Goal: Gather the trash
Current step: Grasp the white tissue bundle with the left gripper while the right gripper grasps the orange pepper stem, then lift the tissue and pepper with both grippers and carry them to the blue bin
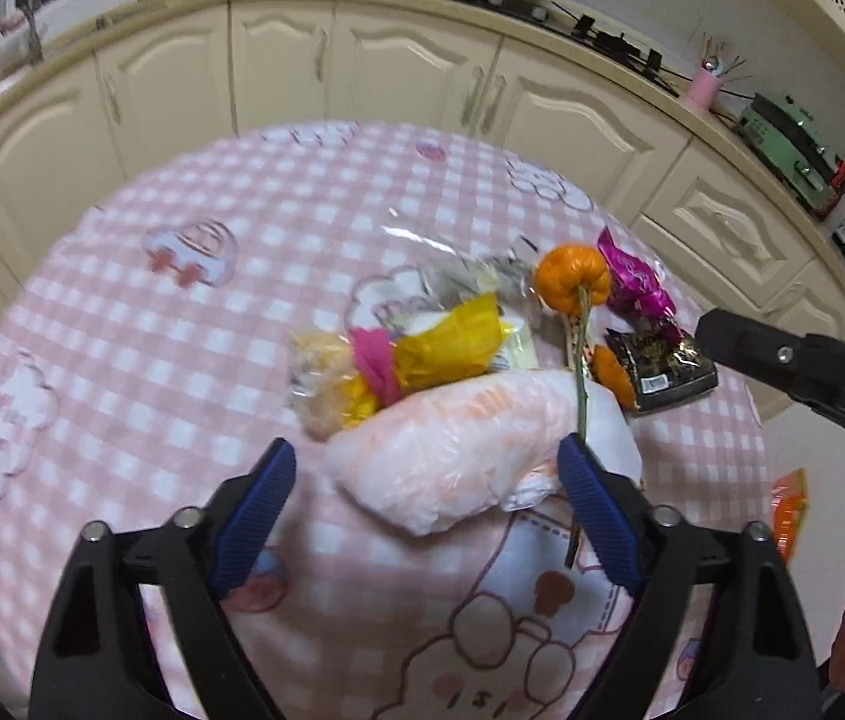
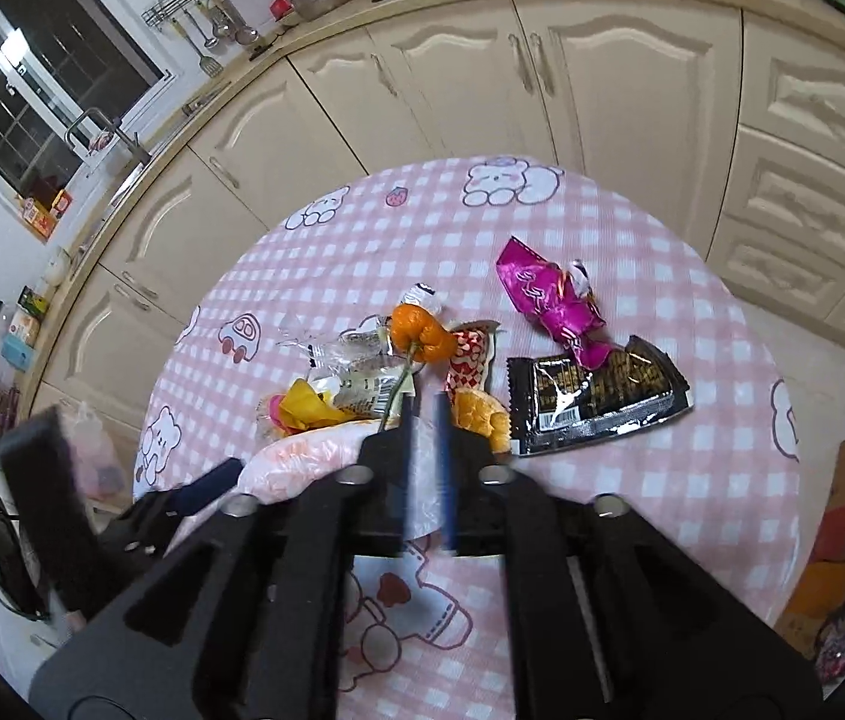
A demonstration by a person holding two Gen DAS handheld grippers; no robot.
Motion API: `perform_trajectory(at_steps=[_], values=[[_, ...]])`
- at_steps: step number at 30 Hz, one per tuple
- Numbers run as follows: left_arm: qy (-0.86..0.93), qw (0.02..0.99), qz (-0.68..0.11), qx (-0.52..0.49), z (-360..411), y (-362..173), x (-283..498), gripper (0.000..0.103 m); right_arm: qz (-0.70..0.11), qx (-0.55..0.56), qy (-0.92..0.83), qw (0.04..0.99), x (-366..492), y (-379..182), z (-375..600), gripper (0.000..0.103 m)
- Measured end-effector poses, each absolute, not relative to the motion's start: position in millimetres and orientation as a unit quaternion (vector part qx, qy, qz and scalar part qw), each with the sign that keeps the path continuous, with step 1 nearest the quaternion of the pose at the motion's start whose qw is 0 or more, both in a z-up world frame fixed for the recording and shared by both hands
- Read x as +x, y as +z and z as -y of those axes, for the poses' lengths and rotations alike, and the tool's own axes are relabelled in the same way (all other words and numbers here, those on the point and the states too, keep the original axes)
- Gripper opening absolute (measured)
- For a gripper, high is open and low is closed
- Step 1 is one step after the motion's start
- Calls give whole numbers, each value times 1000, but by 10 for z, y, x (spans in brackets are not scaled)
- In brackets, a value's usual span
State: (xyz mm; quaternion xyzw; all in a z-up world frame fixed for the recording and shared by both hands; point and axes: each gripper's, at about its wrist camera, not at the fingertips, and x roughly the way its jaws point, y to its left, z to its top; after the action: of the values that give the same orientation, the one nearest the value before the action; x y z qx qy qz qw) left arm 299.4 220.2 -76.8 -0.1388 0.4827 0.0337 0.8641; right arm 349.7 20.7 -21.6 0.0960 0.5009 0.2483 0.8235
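1. The left gripper [image 1: 425, 471] holds its blue-padded jaws spread wide on either side of a crumpled pale pink-and-white plastic bag [image 1: 470, 450]; the pads stand clear of the bag, so nothing is grasped.
2. The right gripper [image 2: 426, 468] shows its two blue pads close together with a narrow gap. A translucent bit of the bag's film seems to lie in that gap, but blur hides whether the pads press on it, so its grip cannot be told.
3. The bag lies on the tabletop [image 1: 122, 312], which is covered with a pink checked cloth printed with bears and cars.
4. Touching the bag's far edge is a clump of yellow and pink wrappers [image 1: 398, 354] with some clear cellophane.
5. Just beyond the bag stands a small orange fruit [image 1: 569, 285] on a long green stem [image 1: 583, 372], the stem running down to the bag's edge beside the left gripper's right pad.
6. To the right of the bag lies a black and gold snack packet [image 2: 596, 399], with a piece of orange peel [image 2: 482, 414] between it and the bag.
7. Farther from the bag, past the black packet, lies a crumpled magenta foil wrapper [image 2: 548, 300].
8. Cream cabinet doors [image 1: 410, 72] curve behind the tabletop.
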Motion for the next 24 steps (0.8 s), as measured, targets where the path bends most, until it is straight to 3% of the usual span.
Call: perform_trajectory(at_steps=[1,3,6,8,10,14,16,17,19,24], values=[[22,860,-487,-152,-2221,-819,3023,65,-499,95,243,827,3493,-215,-185,77],[13,862,-481,-159,-2244,-806,3008,55,-473,100,231,844,3468,-177,-118,77],[28,867,-473,-153,-2262,-765,2951,50,-482,106,245,835,3504,-196,-151,75],[27,867,-471,-157,-2289,-766,2918,48,-492,99,257,826,3516,-243,-266,70],[26,868,-469,-163,-2322,-758,2876,46,-508,92,274,811,3538,-315,-395,53],[33,870,-462,-169,-2399,-724,2802,45,-541,100,283,785,3627,-498,-603,45],[36,872,-458,-170,-2431,-714,2772,45,-545,102,272,786,3688,-568,-687,32],[38,873,-456,-172,-2453,-707,2749,45,-548,101,272,785,3716,-598,-726,31],[40,874,-454,-172,-2487,-700,2722,45,-555,108,262,782,3774,-684,-788,13],[38,869,-460,-177,-2541,-741,2698,45,-552,128,272,778,3735,-678,-766,8]])
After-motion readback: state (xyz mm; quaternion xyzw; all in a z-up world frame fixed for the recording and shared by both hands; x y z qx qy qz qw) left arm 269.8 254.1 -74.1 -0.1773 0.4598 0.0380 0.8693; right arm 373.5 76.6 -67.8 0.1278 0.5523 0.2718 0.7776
